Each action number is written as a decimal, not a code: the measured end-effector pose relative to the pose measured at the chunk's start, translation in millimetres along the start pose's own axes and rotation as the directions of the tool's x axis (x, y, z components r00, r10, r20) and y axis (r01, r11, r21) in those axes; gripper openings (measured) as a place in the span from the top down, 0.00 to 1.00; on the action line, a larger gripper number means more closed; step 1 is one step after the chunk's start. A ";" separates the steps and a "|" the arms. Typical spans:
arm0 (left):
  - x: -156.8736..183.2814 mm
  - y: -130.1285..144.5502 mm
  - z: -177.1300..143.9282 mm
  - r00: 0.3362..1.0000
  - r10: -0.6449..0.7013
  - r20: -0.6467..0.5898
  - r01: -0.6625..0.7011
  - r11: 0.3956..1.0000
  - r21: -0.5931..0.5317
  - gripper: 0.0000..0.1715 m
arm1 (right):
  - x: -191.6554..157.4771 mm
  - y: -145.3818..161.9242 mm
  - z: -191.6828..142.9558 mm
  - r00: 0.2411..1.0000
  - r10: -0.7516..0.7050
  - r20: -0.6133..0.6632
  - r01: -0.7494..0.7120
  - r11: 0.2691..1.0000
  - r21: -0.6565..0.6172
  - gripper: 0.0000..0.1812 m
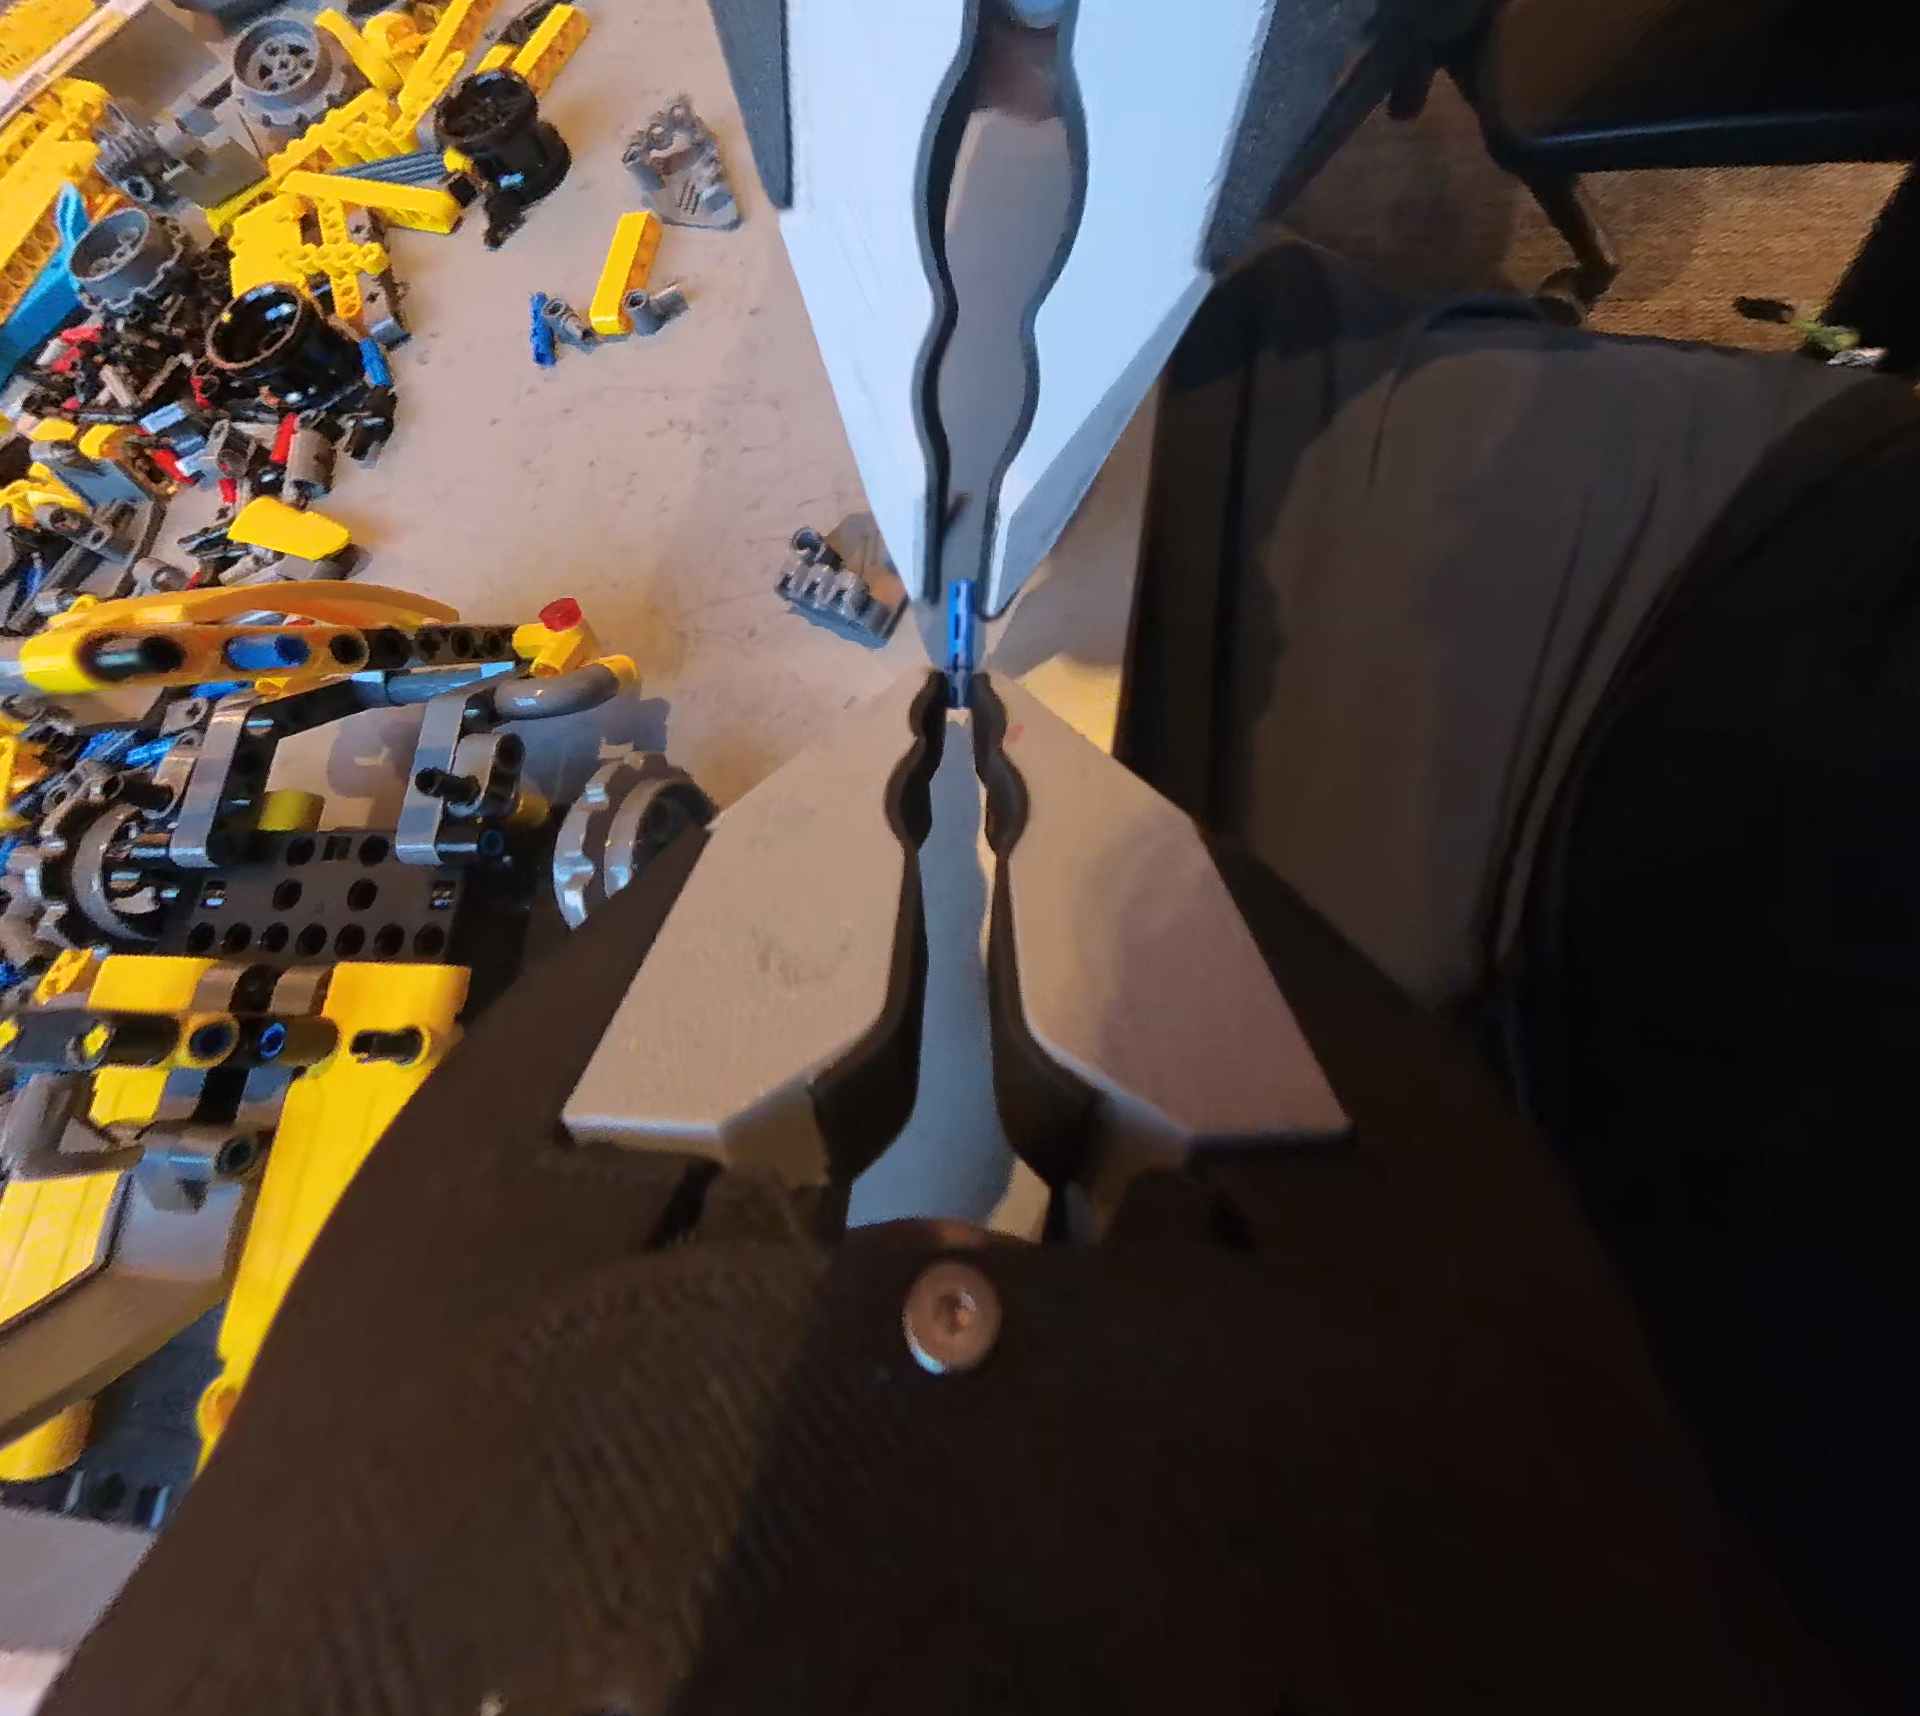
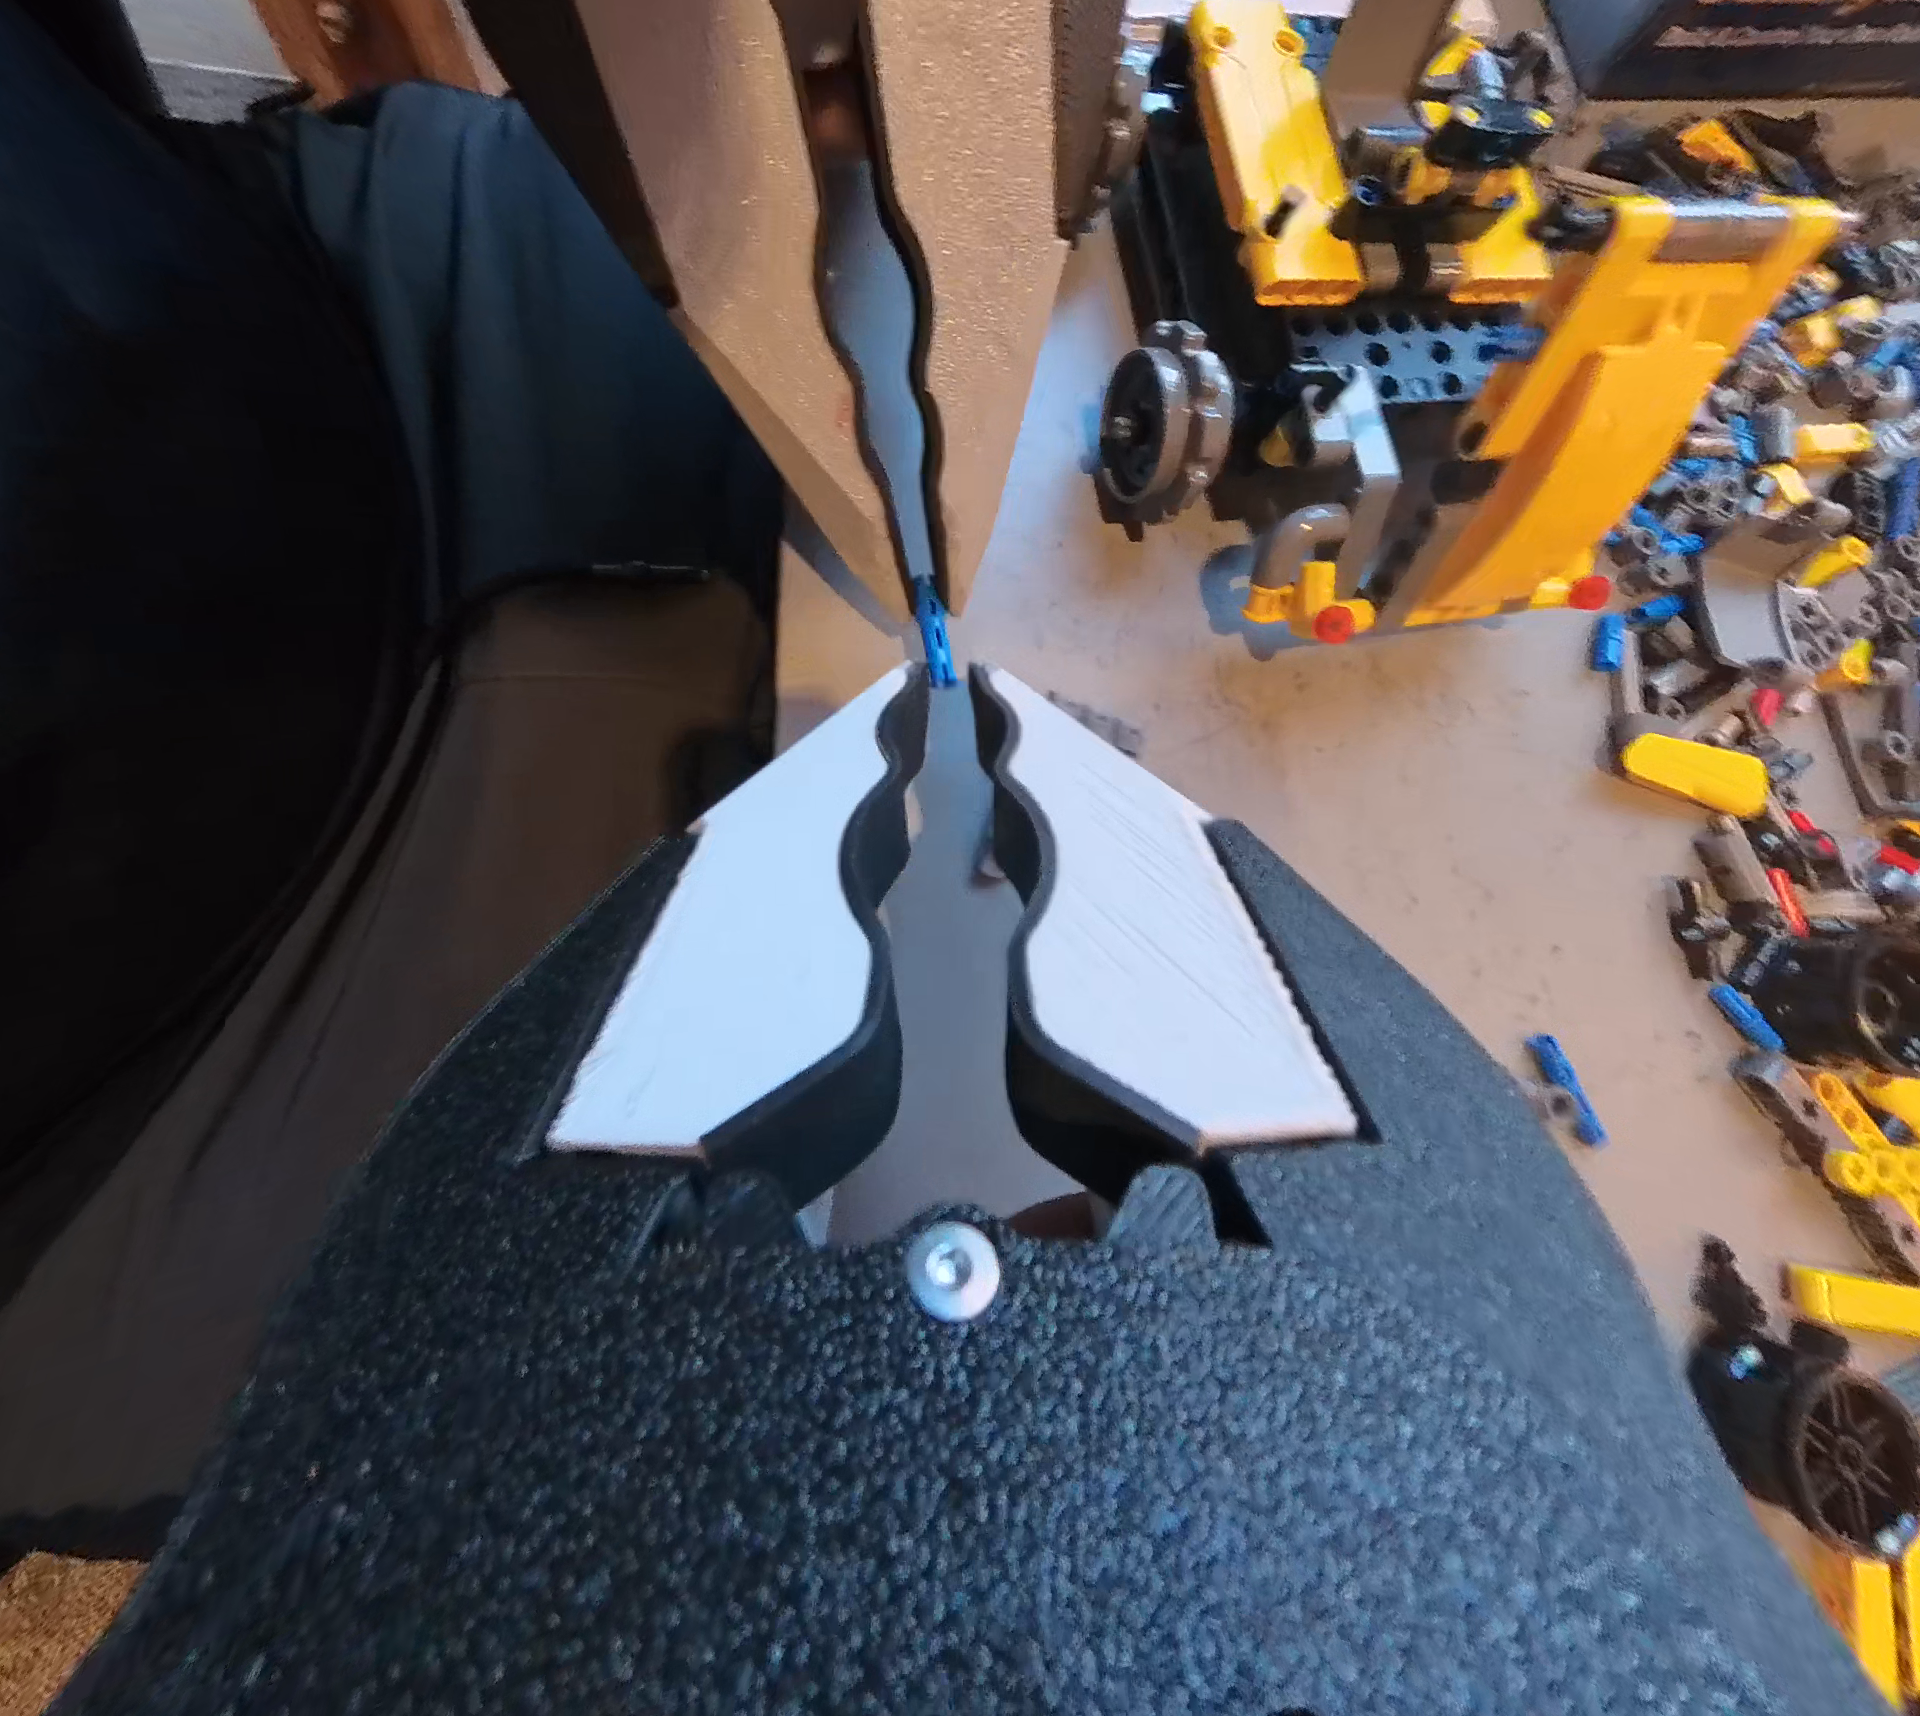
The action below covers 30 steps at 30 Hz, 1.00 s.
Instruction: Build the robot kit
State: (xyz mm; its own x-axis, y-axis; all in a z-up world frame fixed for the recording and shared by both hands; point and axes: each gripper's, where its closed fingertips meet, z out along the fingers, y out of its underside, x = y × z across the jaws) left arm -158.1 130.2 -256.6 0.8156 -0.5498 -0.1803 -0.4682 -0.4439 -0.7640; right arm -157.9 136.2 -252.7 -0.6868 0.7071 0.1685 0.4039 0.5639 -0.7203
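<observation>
My two grippers meet tip to tip over the table's edge. My left gripper point(image 1: 961, 687), with tan fingers, is shut on one end of a small blue pin point(image 1: 962, 627). My right gripper point(image 2: 945, 677), with white fingers, has its jaws a narrow gap apart around the pin's other end point(image 2: 937, 636). A sliver of space shows beside the pin there. The right gripper comes in from the top in the left wrist view point(image 1: 961, 601). The left gripper comes in from the top in the right wrist view point(image 2: 928, 596).
A partly built yellow, black and grey brick vehicle point(image 1: 260, 887) stands on the beige table point(image 1: 675, 419); it also shows in the right wrist view point(image 2: 1455, 336). Several loose bricks, wheels and pins point(image 1: 260, 264) lie spread behind it. A small grey piece point(image 1: 836, 586) lies by the tips. A person's dark lap point(image 1: 1455, 731) lies beyond the edge. Only a small space, under 4 cm, lies between the two pairs of fingers.
</observation>
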 end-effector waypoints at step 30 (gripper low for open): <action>-6.0 17.8 2.3 0.996 0.001 -0.094 -0.008 0.997 -0.077 0.98 | 10.7 13.7 10.3 0.990 0.133 0.051 -0.134 0.991 0.012 0.86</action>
State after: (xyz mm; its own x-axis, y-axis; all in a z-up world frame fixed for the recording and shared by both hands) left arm -170.5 127.2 -270.5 0.7796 -0.6144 -0.1217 -0.4995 -0.4927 -0.7126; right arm -165.9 147.1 -267.7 -0.6568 0.7532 0.0363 0.4851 0.4589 -0.7444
